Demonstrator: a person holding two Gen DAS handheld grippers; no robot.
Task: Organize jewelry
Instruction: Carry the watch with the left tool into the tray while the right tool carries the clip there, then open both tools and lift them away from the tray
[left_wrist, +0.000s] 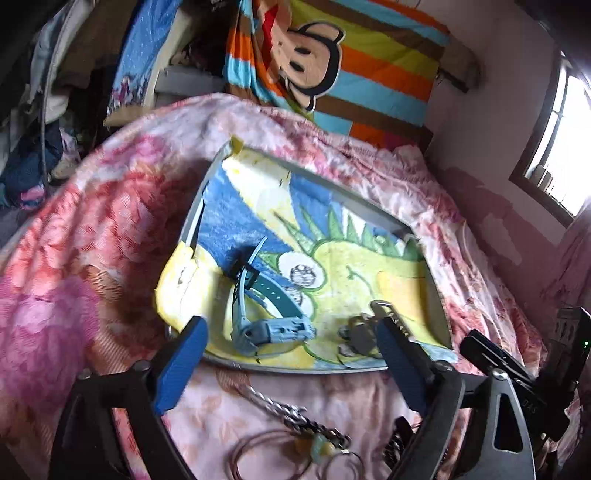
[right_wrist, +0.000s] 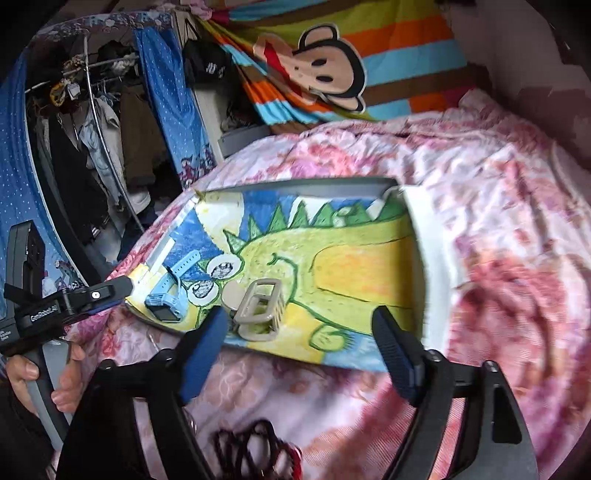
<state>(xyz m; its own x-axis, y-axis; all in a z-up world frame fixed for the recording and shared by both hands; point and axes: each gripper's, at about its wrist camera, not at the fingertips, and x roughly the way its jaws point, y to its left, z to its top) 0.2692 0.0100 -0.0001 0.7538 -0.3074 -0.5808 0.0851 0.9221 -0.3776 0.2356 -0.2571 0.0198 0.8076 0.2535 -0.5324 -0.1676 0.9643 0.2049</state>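
Observation:
A grey tray lined with a crayon dinosaur drawing lies on a pink floral blanket. A light blue watch rests in the tray's near left part, just beyond my left gripper. That gripper is open and its pads do not touch the watch. A beige hair claw clip lies in the tray near the left fingertip of my right gripper, which is open and holds nothing. In the right wrist view the watch sits at the tray's left corner.
On the blanket in front of the tray lie a silver chain and a thin cord necklace with a pendant. A dark red beaded strand lies under the right gripper. A person's hand grips the left tool. A clothes rack stands at left.

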